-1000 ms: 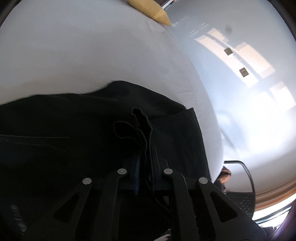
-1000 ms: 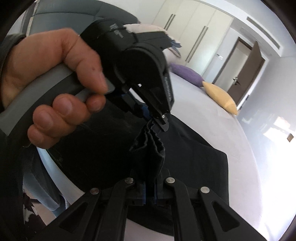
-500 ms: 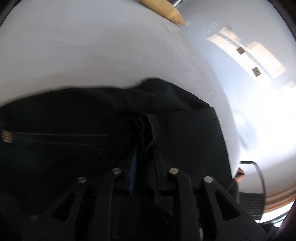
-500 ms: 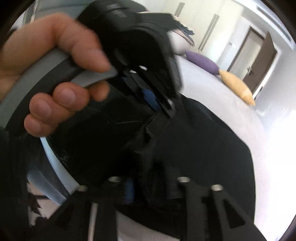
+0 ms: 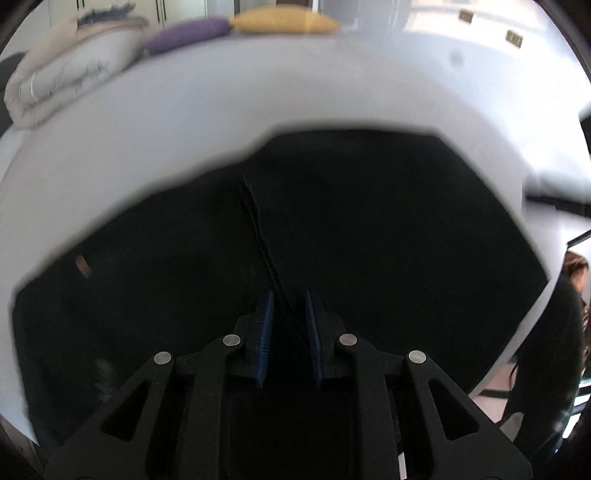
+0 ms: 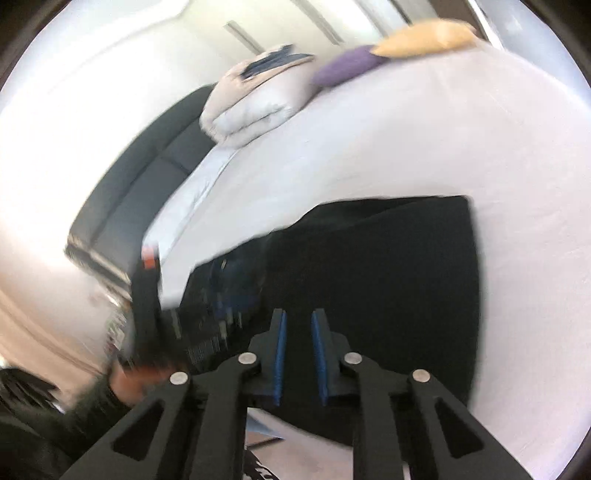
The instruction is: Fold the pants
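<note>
Black pants (image 5: 369, 229) lie folded and flat on the white bed (image 5: 221, 122). My left gripper (image 5: 288, 295) hovers low over them with its blue pads a little apart. A thin raised fabric edge (image 5: 255, 214) runs in between the pads, which do not press on it. In the right wrist view the pants (image 6: 388, 277) lie ahead. My right gripper (image 6: 297, 314) is above their near edge, its jaws closing with nothing between them. The left gripper (image 6: 225, 291) shows as a blur at the pants' left side, held by a hand (image 6: 140, 373).
A folded white duvet (image 5: 62, 81), a purple pillow (image 5: 188, 33) and a yellow pillow (image 5: 280, 20) lie at the far end of the bed. A dark headboard (image 6: 147, 177) runs along its left side. A person (image 5: 569, 295) stands past the right edge.
Both grippers were shut on bunched pants fabric. The right one has let go and swung away; the left one's pads have parted slightly, and the fabric has dropped flat.
</note>
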